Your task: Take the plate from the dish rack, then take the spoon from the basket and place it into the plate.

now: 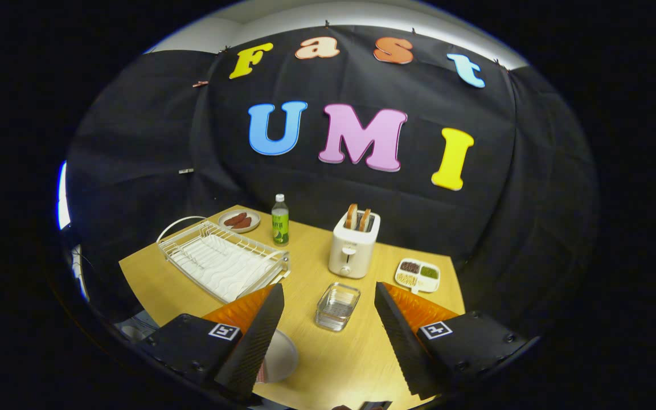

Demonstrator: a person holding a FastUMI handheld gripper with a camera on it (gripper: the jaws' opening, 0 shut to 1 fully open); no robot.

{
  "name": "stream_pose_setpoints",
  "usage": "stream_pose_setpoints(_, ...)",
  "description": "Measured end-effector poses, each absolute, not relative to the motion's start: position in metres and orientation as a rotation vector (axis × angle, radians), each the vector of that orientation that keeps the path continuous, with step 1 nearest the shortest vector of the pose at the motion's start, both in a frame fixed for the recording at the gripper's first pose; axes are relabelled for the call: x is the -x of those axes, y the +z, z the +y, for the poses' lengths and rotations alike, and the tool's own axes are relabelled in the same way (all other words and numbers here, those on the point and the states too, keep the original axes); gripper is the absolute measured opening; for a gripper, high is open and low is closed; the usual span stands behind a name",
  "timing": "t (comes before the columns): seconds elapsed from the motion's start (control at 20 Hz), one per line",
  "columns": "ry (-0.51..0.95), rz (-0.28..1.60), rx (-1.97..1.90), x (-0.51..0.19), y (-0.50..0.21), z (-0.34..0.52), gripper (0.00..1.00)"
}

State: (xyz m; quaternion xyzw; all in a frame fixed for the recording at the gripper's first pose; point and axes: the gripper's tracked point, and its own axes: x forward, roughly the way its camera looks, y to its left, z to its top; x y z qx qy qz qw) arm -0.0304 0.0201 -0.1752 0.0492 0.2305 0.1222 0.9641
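Tongs (328, 336) held above a wooden table (356, 359), their two fingers spread wide apart with nothing between them. Just ahead of the fingers, in the gap, sits a clear glass container (337, 306), the basket of the task; what lies in it is too small to make out. Beyond the container stands a white toaster (353, 246) with two slices of toast sticking up. To the toaster's left is a green-labelled bottle (280, 220), and left of that a small plate of sausages (240, 220). A white wire dish rack (222, 259) lies further left of the toaster, its slots bare. A divided snack tray (417, 275) sits right of the toaster. The plate (279, 356) rests on the table, beside the left finger and partly hidden by it, well nearer than the toaster.
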Motion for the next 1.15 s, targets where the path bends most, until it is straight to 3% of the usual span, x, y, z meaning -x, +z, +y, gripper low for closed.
stream_pose_setpoints(0.6, 0.194, 0.207, -0.117, 0.003, -0.050, -0.054, 0.98)
stream_pose_setpoints(1.15, 0.182, 0.160, -0.114, 0.001, -0.025, -0.072, 0.98)
